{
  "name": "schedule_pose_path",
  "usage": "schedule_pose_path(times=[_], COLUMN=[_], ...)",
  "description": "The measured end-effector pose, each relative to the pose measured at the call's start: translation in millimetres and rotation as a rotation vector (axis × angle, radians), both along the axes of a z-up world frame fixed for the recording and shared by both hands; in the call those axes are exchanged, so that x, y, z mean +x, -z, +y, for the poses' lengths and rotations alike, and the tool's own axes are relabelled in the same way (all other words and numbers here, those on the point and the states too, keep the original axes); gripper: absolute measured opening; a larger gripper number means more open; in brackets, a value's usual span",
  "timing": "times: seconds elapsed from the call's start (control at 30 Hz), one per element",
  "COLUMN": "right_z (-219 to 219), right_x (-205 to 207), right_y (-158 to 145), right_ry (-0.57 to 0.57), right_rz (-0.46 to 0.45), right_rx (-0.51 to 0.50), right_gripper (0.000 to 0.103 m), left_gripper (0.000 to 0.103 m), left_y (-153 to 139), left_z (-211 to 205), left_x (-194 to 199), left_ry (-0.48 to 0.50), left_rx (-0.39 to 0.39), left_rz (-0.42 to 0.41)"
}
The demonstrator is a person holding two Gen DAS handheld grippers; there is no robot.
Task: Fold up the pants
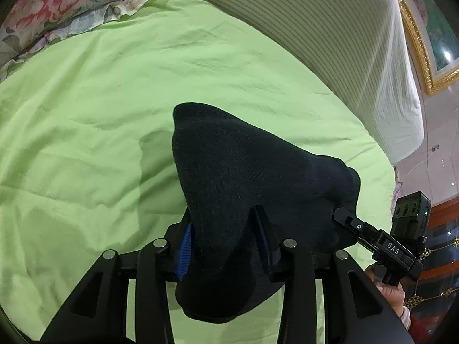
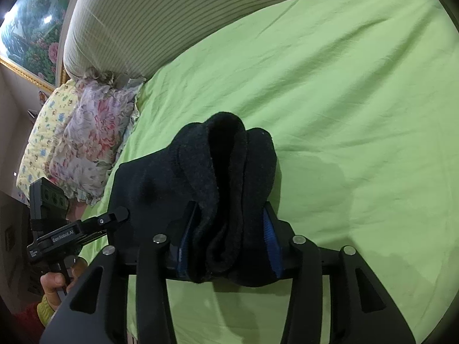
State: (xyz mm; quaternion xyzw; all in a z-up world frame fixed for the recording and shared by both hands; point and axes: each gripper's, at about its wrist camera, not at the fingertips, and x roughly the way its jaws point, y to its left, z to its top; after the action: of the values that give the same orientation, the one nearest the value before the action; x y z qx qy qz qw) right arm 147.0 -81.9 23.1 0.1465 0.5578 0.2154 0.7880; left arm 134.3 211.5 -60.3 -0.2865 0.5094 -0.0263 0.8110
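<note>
While the dark pants (image 1: 246, 189) hang across between them above the green bed (image 1: 86, 114), the left gripper (image 1: 226, 246) and right gripper (image 2: 229, 238) each pinch one end.

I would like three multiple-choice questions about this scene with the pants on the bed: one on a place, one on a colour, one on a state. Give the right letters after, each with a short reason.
1. Where does the floral pillow lie?
A. on the green sheet, near the striped headboard
B. on the floor
C. on top of the pants

2. What colour is the sheet?
A. white
B. light green
C. red

3. How are the pants held?
A. lying flat, untouched
B. by one gripper only
C. between the fingers of both grippers

Answers:
1 A: it rests on the sheet beside the headboard.
2 B: the sheet is light green in both views.
3 C: dark fabric sits bunched inside the left gripper and the right gripper.
</note>
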Motion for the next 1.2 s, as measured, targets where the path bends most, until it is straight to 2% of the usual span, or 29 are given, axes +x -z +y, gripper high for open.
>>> schedule_pose_path(times=[0.13, 0.3, 0.6, 0.77, 0.9, 1.13, 1.2], right_z=[-1, -6, -8, -13, -9, 0, 2], right_x=[-1, -1, -8, -17, -26, -43, -50], right_y=[5, 8, -6, -15, -24, -36, -40], right_ry=[-0.020, 0.000, 0.023, 0.048, 0.039, -0.004, -0.013], right_rz=[-0.039, -0.045, -0.094, -0.112, -0.148, -0.208, -0.227], right_rx=[-0.033, -0.034, -0.094, -0.092, -0.119, -0.156, -0.160], right_gripper=[0.055, 0.062, 0.065, 0.066, 0.067, 0.075, 0.077], left_gripper=[0.042, 0.054, 0.071, 0.074, 0.076, 0.077, 0.079], left_y=[7, 10, 0, -10, -19, -25, -26], left_z=[-1, -1, -1, -6, -16, -34, -38], left_x=[1, 2, -8, -24, -36, -58, -64], left_ry=[0.003, -0.013, -0.043, -0.045, -0.019, -0.008, -0.012], left_rx=[0.007, 0.028, 0.083, 0.109, 0.170, 0.242, 0.256], left_rz=[-0.001, 0.007, 0.011, -0.008, -0.034, -0.051, -0.051])
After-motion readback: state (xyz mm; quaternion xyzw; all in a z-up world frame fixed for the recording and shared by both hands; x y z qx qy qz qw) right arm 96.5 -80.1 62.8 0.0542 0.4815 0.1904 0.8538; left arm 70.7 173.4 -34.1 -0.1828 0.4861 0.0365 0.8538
